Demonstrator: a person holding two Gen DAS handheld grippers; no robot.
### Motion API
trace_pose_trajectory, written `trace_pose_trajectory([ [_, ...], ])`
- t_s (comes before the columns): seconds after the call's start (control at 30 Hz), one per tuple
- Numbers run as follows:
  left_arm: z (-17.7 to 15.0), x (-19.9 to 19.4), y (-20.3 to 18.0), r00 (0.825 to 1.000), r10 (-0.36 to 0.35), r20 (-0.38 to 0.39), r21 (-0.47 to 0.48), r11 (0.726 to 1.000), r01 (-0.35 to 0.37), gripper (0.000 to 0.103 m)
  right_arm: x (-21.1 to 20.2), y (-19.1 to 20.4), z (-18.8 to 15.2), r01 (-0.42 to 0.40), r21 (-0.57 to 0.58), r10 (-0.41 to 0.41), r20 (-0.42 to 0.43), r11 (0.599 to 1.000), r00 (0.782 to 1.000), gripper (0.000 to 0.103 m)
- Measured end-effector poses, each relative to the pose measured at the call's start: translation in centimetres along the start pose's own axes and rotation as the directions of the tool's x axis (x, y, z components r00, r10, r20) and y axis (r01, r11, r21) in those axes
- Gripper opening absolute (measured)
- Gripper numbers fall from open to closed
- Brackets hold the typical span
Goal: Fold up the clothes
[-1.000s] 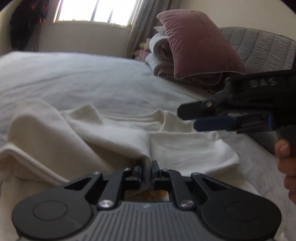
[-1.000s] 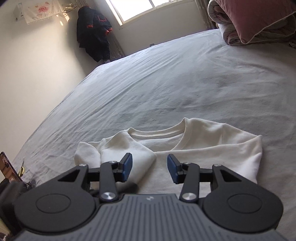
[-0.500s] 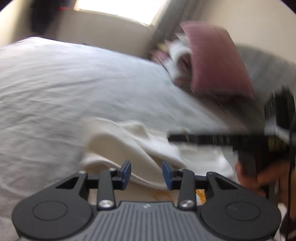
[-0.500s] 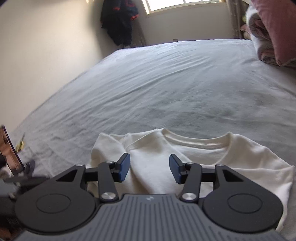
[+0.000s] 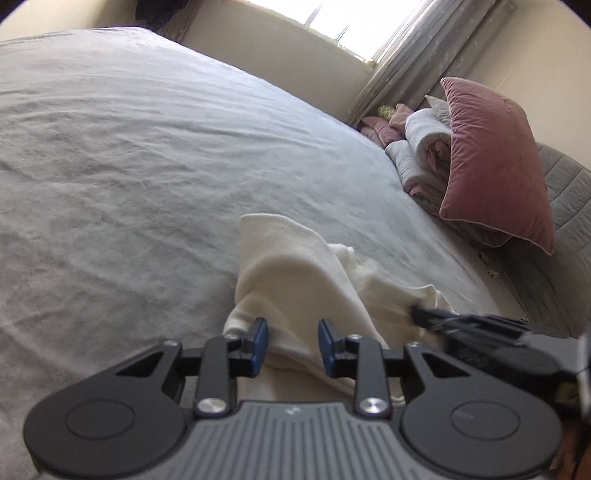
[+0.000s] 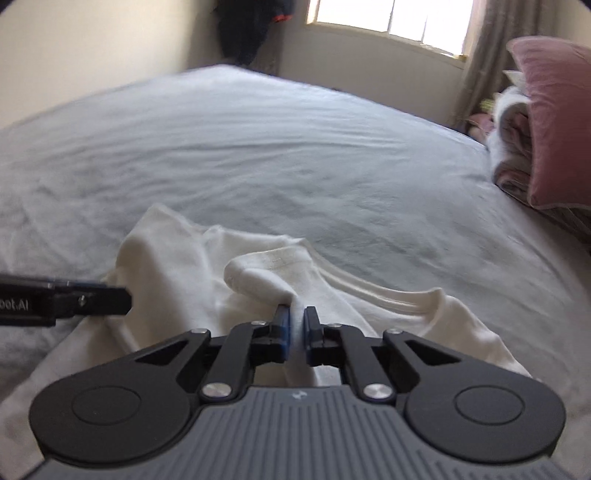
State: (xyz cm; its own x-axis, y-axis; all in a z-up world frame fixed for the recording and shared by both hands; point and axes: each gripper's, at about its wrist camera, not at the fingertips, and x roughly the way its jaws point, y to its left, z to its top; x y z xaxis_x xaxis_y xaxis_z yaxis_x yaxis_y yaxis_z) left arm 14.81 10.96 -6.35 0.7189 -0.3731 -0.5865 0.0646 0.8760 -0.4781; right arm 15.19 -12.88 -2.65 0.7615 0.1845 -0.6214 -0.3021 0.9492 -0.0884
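A cream sweatshirt point(image 5: 295, 273) lies crumpled on the grey bed sheet point(image 5: 147, 166). My left gripper point(image 5: 293, 345) sits low over its near edge, jaws closing, with a fold of cloth lying loosely between the blue pads. In the right wrist view the sweatshirt point(image 6: 177, 266) shows its collar and a bunched sleeve. My right gripper point(image 6: 297, 326) is shut on a raised fold near the collar. The right gripper's tip point(image 5: 419, 314) also shows at the garment's right side, and the left gripper's finger point(image 6: 92, 297) reaches in from the left.
A pink pillow point(image 5: 491, 162) leans on rolled blankets point(image 5: 421, 147) at the bed's far right, by a grey quilted headboard point(image 5: 569, 199). The pillow point(image 6: 554, 122) shows again at the right. A dark garment point(image 6: 251, 26) hangs by the window. The sheet point(image 6: 295, 147) stretches wide beyond.
The left gripper let go of the cloth it pinched, opened and shifted along the garment's edge. The right gripper moved in over the sweatshirt and closed on a fold. Both wrists rolled.
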Motion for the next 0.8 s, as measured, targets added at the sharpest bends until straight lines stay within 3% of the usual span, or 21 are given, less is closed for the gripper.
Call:
trace_pose_trajectory([
  [0.13, 0.1, 0.1, -0.1, 0.999, 0.021, -0.033, 0.004, 1.0, -0.02, 0.03, -2.8, -4.6, -0.8, 0.0, 0.189, -0.01, 0.051, 0.982, 0.999, 0.008],
  [0.33, -0.6, 0.4, -0.7, 0.992, 0.056, -0.113, 0.053, 0.997, -0.051, 0.029, -5.5, -9.6, -5.3, -0.055, 0.427, 0.044, 0.035, 0.903, 0.998, 0.01],
  [0.43, -0.7, 0.3, -1.2, 0.989, 0.078, -0.128, 0.091, 0.994, -0.066, 0.029, -5.8, -10.0, -7.9, -0.054, 0.469, 0.079, -0.034, 0.882, 0.996, 0.018],
  [0.5, -0.7, 0.1, -1.4, 0.986, 0.081, -0.144, 0.098, 0.993, -0.067, 0.029, -6.5, -9.9, -8.9, -0.06, 0.477, 0.096, -0.051, 0.877, 0.994, 0.031],
  [0.8, 0.6, -1.0, -0.3, 0.987, 0.035, -0.154, 0.036, 0.999, -0.03, 0.029, -10.5, -12.0, -8.5, -0.066, 0.483, 0.065, 0.02, 0.873, 0.998, 0.042],
])
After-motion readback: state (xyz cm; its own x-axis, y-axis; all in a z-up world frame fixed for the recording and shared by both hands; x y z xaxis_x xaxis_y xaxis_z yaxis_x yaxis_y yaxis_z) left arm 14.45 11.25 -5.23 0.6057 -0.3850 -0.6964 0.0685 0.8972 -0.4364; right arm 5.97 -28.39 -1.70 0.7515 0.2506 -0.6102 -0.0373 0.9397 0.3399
